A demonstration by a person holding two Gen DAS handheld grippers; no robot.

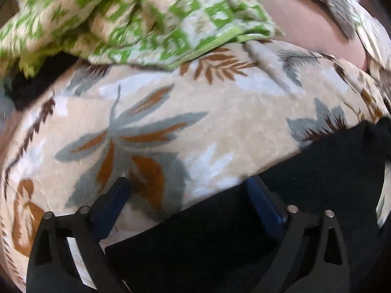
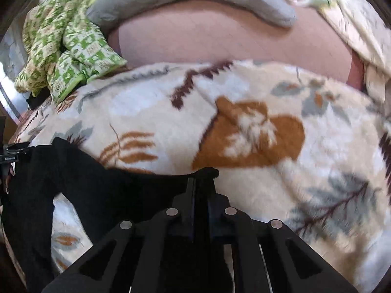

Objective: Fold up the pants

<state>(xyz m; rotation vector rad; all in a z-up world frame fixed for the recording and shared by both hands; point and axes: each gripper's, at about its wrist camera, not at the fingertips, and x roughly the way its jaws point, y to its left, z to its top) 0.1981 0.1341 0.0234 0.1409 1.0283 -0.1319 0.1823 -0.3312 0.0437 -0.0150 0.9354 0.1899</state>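
The right gripper (image 2: 201,180) is clenched on the black pants (image 2: 97,183), which trail toward 8 o'clock over the blanket (image 2: 268,127), cut off there. The left gripper (image 1: 188,193) is spread wide; pants (image 1: 305,171) hide its right fingertip.

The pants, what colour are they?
Plain black pants, no pattern, seen best in the right wrist view, lying on the leaf-print blanket.

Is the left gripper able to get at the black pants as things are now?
Probably yes. The left gripper is open, and the black pants already lie between its fingers on the leaf-print blanket, with nothing over them.
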